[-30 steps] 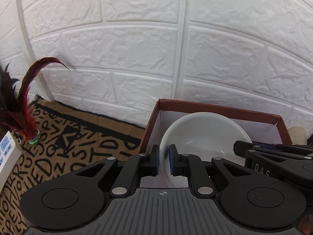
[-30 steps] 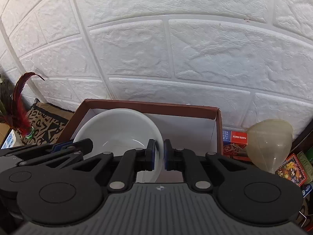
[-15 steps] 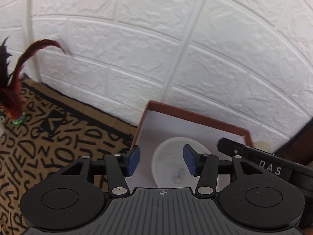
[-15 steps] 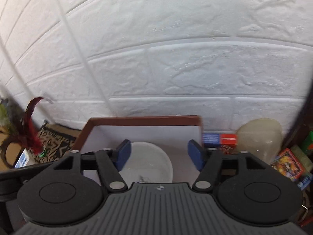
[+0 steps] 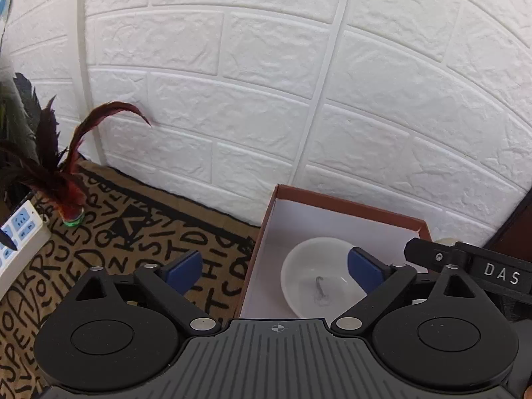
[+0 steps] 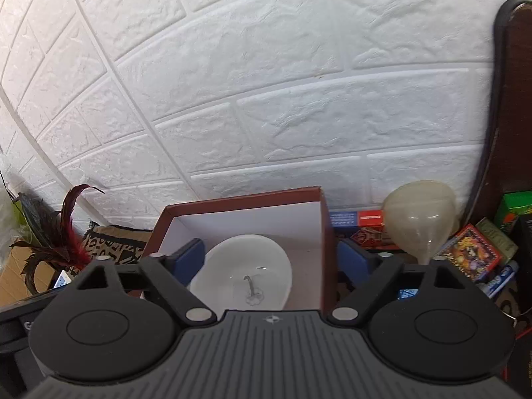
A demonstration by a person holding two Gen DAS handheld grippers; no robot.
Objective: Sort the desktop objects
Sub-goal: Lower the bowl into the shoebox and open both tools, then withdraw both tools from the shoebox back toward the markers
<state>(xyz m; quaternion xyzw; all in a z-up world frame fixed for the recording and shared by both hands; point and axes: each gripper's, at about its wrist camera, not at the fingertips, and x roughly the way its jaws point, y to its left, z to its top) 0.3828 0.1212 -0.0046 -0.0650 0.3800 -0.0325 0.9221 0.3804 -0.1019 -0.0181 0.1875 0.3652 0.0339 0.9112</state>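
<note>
A white bowl (image 5: 319,276) (image 6: 246,272) with a small grey mark at its bottom lies inside a brown cardboard box (image 5: 349,204) (image 6: 239,201) that has a white lining. My left gripper (image 5: 274,267) hovers above the box's left wall, its jaws opening wide with nothing between the blue pads. Above the bowl, my right gripper (image 6: 269,259) is also opening, empty; it shows as a black bar (image 5: 465,266) at the right of the left wrist view.
A white brick wall (image 6: 266,99) stands close behind the box. Left of the box lie a lettered mat (image 5: 133,242), a red feather shuttlecock (image 5: 66,183) and a white power strip (image 5: 16,239). Right of it stand a pale funnel (image 6: 422,212) and colourful small boxes (image 6: 468,252).
Both grippers were shut on the bowl's rim, then opened and drew up and back. The bowl dropped from them and now rests in the box.
</note>
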